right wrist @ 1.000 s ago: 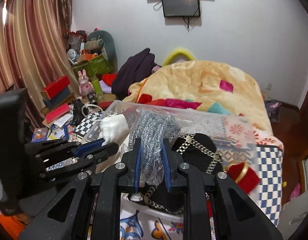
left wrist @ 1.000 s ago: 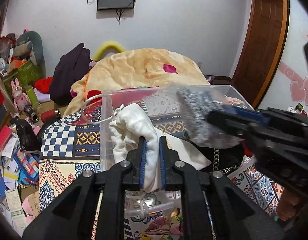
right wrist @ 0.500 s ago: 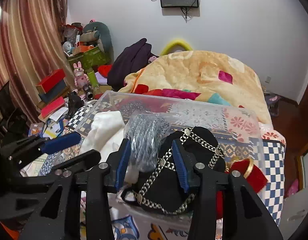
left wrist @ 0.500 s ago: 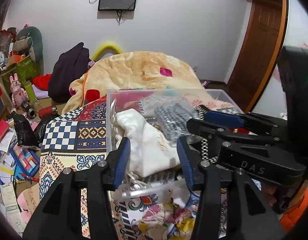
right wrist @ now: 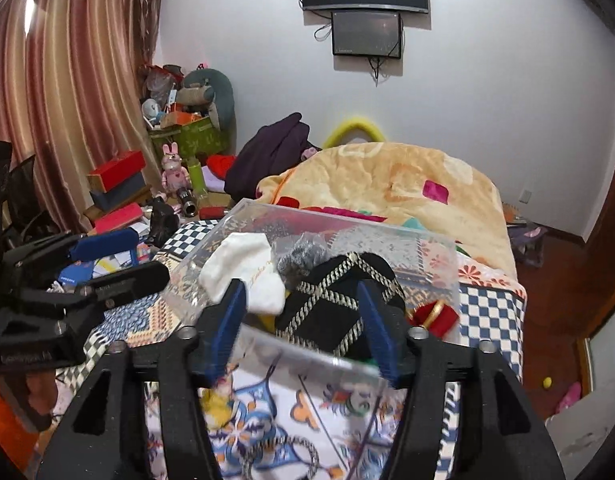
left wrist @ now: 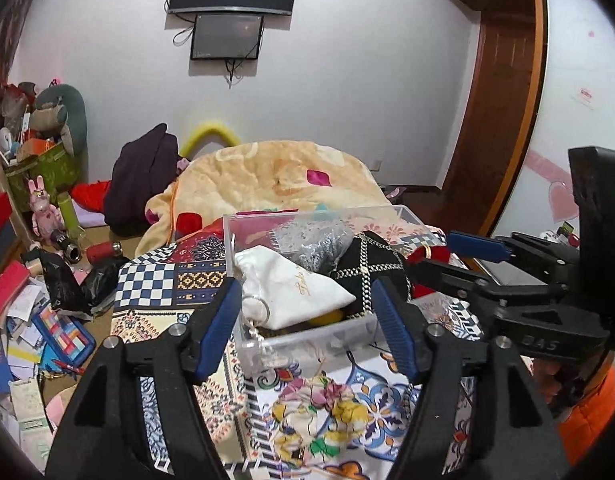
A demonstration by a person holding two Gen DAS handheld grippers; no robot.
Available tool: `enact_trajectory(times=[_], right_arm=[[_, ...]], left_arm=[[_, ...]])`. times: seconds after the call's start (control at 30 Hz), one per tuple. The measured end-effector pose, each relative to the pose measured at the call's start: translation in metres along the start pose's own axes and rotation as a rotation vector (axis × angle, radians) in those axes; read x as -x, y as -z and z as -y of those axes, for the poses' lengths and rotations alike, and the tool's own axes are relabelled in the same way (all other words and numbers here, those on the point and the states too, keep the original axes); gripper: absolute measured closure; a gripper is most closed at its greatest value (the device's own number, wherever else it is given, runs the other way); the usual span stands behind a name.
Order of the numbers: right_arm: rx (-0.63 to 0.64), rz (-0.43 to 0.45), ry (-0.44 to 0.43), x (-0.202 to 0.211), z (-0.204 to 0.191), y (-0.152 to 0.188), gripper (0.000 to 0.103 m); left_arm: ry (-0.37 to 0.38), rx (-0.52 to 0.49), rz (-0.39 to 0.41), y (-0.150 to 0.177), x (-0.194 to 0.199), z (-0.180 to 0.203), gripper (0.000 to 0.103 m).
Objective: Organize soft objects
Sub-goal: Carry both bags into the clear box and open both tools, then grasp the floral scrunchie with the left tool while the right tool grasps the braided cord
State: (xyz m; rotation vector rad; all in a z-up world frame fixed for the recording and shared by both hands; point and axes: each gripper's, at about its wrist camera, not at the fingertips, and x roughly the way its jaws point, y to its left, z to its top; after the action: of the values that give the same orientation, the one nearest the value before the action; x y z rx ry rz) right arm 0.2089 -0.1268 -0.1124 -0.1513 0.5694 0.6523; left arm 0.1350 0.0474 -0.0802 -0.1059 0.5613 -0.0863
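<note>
A clear plastic box (left wrist: 307, 338) stands on a patterned cloth. In it lie a white cloth pouch (left wrist: 295, 290), a grey knitted item in a plastic bag (left wrist: 319, 242) and a black bag with gold chain trim (left wrist: 367, 268). The same box (right wrist: 427, 248), white pouch (right wrist: 243, 264), grey item (right wrist: 303, 256) and black bag (right wrist: 339, 300) show in the right wrist view. My left gripper (left wrist: 307, 320) is open and empty in front of the box. My right gripper (right wrist: 303, 320) is open and empty, also in front of the box, to the right of the left one.
A red item with a gold ring (right wrist: 435, 316) lies right of the box. A yellow blanket heap (left wrist: 275, 176) lies behind. Boxes, papers and toys (left wrist: 35, 280) litter the floor at left. A wooden door (left wrist: 499, 120) stands at right.
Both grippers opened and pulled back from the box. The white pouch left the left gripper and the grey bagged item left the right one; both now lie in the box.
</note>
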Motion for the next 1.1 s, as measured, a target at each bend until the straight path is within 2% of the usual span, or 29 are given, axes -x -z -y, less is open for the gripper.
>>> enact_trajectory(times=[0.03, 0.1, 0.3, 0.67, 0.8, 0.93, 0.97, 1.03, 1.1], right_arm=[[-0.002, 0.008, 0.005, 0.005, 0.001, 0.004, 0.037], [0.003, 0.004, 0.003, 0.009, 0.001, 0.013, 0.036], [0.015, -0.086, -0.005, 0.002, -0.002, 0.043, 0.036], [-0.053, -0.260, -0.060, -0.026, -0.005, 0.099, 0.036], [-0.033, -0.286, -0.057, -0.031, -0.010, 0.106, 0.036], [0.007, -0.269, -0.022, -0.028, -0.017, 0.110, 0.036], [0.019, -0.266, -0.017, -0.028, -0.019, 0.111, 0.038], [0.049, -0.254, -0.004, -0.027, -0.023, 0.112, 0.048], [0.066, -0.245, 0.008, -0.027, -0.024, 0.113, 0.055]], left_arm=[[0.000, -0.002, 0.001, 0.002, 0.002, 0.001, 0.030], [-0.001, -0.001, 0.000, 0.008, 0.006, 0.004, 0.026], [0.001, 0.014, -0.066, 0.033, 0.001, 0.006, 0.025], [-0.014, 0.052, -0.244, 0.087, -0.029, 0.005, 0.025], [-0.021, 0.057, -0.281, 0.099, -0.036, 0.006, 0.025], [-0.018, 0.064, -0.302, 0.105, -0.044, 0.008, 0.025], [-0.016, 0.066, -0.306, 0.106, -0.046, 0.008, 0.025], [-0.013, 0.059, -0.309, 0.106, -0.050, 0.012, 0.025], [-0.013, 0.049, -0.308, 0.106, -0.054, 0.014, 0.025]])
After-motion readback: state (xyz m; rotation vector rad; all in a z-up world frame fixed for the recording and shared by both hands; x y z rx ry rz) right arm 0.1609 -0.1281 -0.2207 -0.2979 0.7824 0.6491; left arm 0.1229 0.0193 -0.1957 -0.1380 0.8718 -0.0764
